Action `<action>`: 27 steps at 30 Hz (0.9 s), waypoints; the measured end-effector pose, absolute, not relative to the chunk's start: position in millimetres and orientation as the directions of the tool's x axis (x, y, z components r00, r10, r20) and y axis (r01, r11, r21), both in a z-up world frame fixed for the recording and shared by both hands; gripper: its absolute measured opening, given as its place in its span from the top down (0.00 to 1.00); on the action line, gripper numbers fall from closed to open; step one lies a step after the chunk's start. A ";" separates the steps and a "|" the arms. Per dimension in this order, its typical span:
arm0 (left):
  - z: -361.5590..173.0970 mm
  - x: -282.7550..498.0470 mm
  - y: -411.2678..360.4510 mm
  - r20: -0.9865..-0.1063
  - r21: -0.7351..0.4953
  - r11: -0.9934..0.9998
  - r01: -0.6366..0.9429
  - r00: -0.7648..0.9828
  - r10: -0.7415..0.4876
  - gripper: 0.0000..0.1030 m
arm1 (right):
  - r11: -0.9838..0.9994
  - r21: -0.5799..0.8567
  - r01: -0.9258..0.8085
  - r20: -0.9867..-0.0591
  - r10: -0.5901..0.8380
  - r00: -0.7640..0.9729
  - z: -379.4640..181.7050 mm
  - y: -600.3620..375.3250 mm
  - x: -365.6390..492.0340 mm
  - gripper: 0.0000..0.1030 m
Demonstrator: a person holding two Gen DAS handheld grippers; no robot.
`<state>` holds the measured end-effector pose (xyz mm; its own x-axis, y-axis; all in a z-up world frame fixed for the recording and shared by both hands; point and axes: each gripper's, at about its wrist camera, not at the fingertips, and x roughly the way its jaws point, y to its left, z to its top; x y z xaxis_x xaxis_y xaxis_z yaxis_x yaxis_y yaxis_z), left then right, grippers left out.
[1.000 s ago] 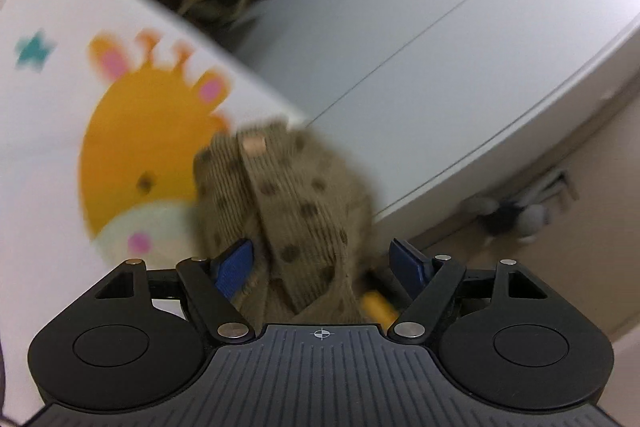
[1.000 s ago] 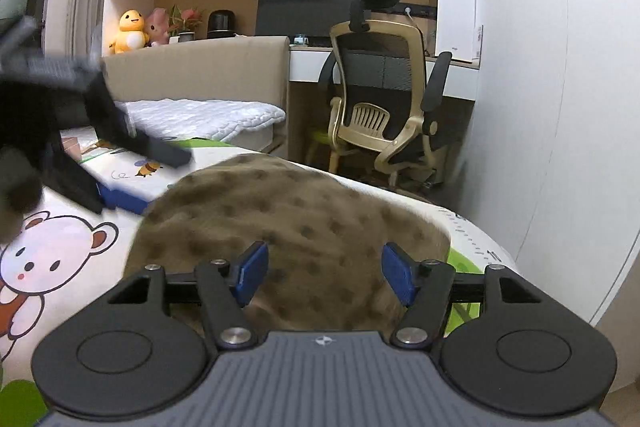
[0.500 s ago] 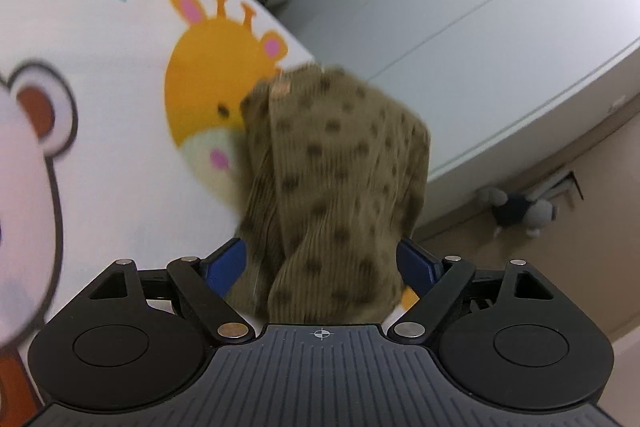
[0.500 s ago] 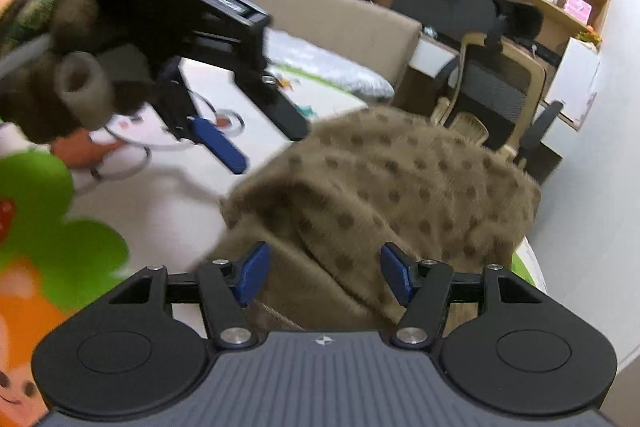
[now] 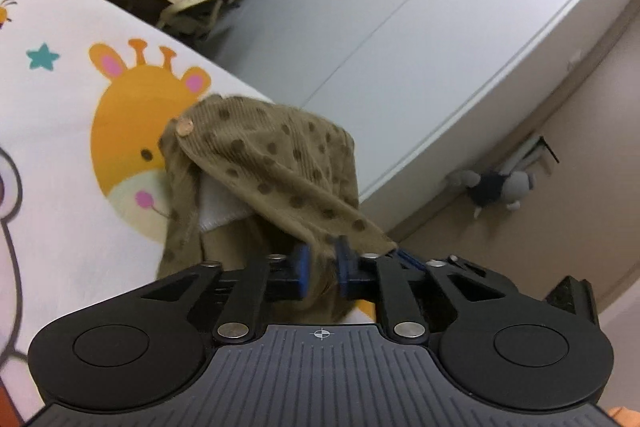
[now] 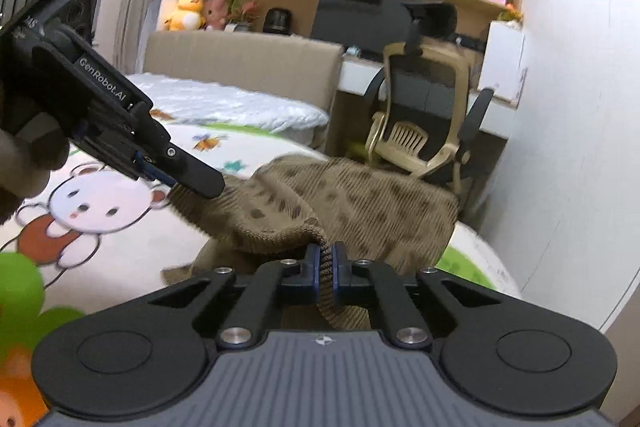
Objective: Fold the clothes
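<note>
On the cartoon mat [image 5: 60, 155], my left gripper [image 5: 323, 263] is clamped on a pinch of the spotted brown garment [image 5: 272, 163], its blue pads nearly together with cloth bunched between them. From there the fabric rises toward 11 o'clock, where a pale button [image 5: 185, 126] marks the far corner over the giraffe print, and a white lining shows at 9 o'clock beneath the lifted flap. In the right wrist view, that same left gripper [image 6: 176, 179] reaches in from 10 o'clock to the garment's [image 6: 360, 199] near edge, while my right gripper [image 6: 327, 267] at 6 o'clock is fully closed on a ribbed hem. The cloth spreads toward 1 o'clock, to the mat's [image 6: 120, 259] edge before the chair [image 6: 416, 123]. It looks like soft, light corduroy that sags between the two holds and should crease readily; hems and corners seem the surest places to grip. No basket or bin appears in either view.
</note>
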<state>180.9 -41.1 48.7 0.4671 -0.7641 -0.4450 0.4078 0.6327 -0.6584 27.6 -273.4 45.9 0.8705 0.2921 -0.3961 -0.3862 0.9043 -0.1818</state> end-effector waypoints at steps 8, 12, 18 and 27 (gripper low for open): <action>0.1 148.5 -46.3 -0.644 -0.582 0.702 0.410 0.295 -0.706 0.77 | 0.890 -0.106 -0.443 -0.503 0.336 0.796 20.0 -290.5 4.1 0.80; 21.8 162.6 -23.3 -0.604 -0.570 0.722 0.392 0.396 -0.692 0.44 | 0.921 -0.078 -0.382 -0.437 0.313 0.843 39.9 -306.6 18.5 0.53; 51.3 213.2 -18.3 -0.514 -0.559 0.749 0.357 0.559 -0.650 0.11 | 0.938 -0.023 -0.345 -0.403 0.307 0.862 63.4 -304.1 96.7 0.53; 24.2 297.8 -43.2 -0.615 -0.375 0.882 0.285 0.636 -0.467 0.14 | 0.965 0.160 -0.207 -0.643 0.261 0.720 9.1 -279.7 257.5 0.46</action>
